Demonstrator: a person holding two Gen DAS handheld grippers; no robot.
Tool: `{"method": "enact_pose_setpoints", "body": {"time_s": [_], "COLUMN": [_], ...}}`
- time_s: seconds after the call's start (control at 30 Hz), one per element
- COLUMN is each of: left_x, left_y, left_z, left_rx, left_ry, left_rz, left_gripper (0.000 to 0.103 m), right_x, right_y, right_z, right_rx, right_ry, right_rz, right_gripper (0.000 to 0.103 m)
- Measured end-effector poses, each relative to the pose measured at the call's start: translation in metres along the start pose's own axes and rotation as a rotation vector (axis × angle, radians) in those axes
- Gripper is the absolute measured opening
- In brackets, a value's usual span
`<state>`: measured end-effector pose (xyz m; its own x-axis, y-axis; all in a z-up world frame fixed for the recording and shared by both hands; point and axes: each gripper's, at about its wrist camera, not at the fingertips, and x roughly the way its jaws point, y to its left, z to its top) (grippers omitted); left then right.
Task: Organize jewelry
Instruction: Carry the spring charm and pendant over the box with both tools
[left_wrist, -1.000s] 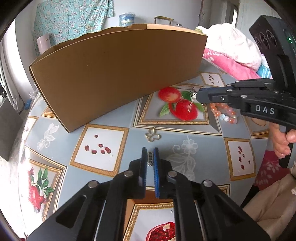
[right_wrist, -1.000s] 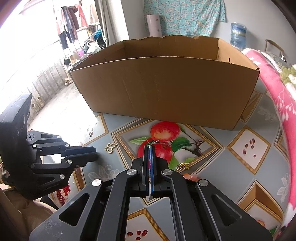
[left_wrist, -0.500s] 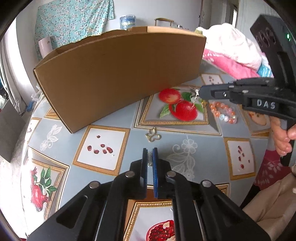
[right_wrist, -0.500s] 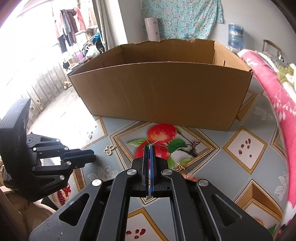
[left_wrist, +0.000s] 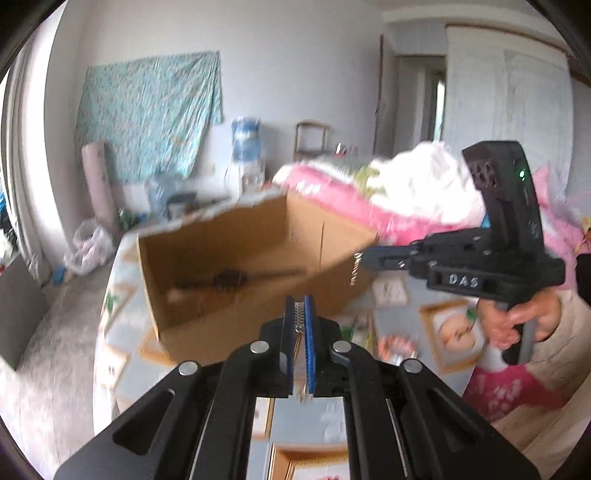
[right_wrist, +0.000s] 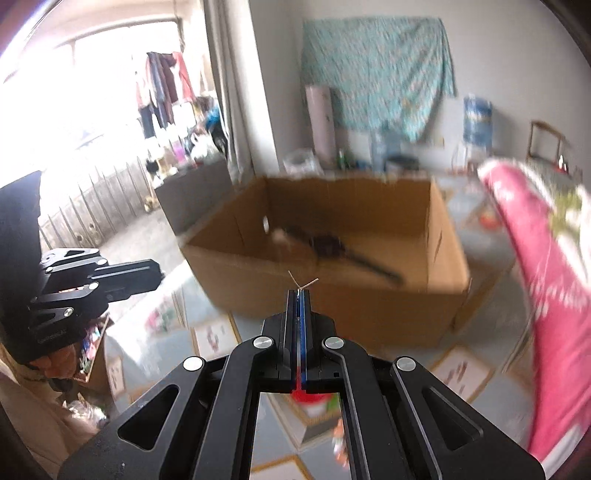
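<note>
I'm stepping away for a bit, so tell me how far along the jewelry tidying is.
Partly done. A dark, blurred piece already lies in the cardboard box. In hand: the left tongs pinch a small silvery metal piece, and the right tongs clamp a thin gold wire or chain; both are raised near the box. Left: blurred orange beads remain on the patterned tablecloth.

I note the cardboard box (right_wrist: 332, 295) as plain brown paperboard, matt, its top edges rough and torn. Under it, the worktop (right_wrist: 461, 369) carries a smooth, slightly glossy printed cover. My left gripper (left_wrist: 300, 314) and right gripper (right_wrist: 299, 295) show matt black plastic with bright metal pins. Right of the box, a pink blanket (right_wrist: 546, 295) looks like soft cloth.
</note>
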<state>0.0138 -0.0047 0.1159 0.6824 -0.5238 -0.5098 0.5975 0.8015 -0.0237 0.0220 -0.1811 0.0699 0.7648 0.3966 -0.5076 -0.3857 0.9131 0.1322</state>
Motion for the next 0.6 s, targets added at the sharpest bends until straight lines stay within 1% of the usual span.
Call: {"method": "enact_pose_setpoints", "body": {"time_s": [0.07,0.1,0.2,0.23,0.3,0.37,0.43,0.6], "left_x": [0.004,0.008,0.032,0.047,0.063,0.092,0.112,0.162], "left_y": [0.003,0.003,0.014,0.02,0.028,0.036,0.041,0.054], "left_z": [0.017,0.023,0.039,0.044,0.047,0.051,0.051,0.05], "left_rx": [0.0,0.0,-0.035,-0.069,-0.106,-0.154,-0.202,-0.32], "left_ry": [-0.031,-0.035,-0.016,0.005,0.033,0.092,0.135,0.252], "left_rz": [-0.015,-0.016,-0.032,-0.048,-0.064,-0.083,-0.118,-0.152], "left_gripper": [0.004,0.004,0.004,0.004,0.004,0.004,0.004,0.004], "right_x": [0.0,0.001,0.013,0.019,0.03,0.046,0.063,0.094], "right_y": [-0.004,-0.008,-0.018,-0.023,-0.033,-0.046,-0.057,-0.076], "right_z": [0.012,0.02,0.033,0.036,0.039,0.04,0.04,0.041], "right_rx": [0.002,0.002,0.015,0.026,0.047,0.085,0.115,0.168], "right_ry": [-0.022,-0.03,-0.024,-0.013,0.009,0.047,0.087,0.172], "right_rz": [0.014,0.019,0.036,0.036,0.045,0.057,0.065,0.076], "right_gripper": [0.0,0.0,0.0,0.0,0.0,0.0,0.0,0.0]}}
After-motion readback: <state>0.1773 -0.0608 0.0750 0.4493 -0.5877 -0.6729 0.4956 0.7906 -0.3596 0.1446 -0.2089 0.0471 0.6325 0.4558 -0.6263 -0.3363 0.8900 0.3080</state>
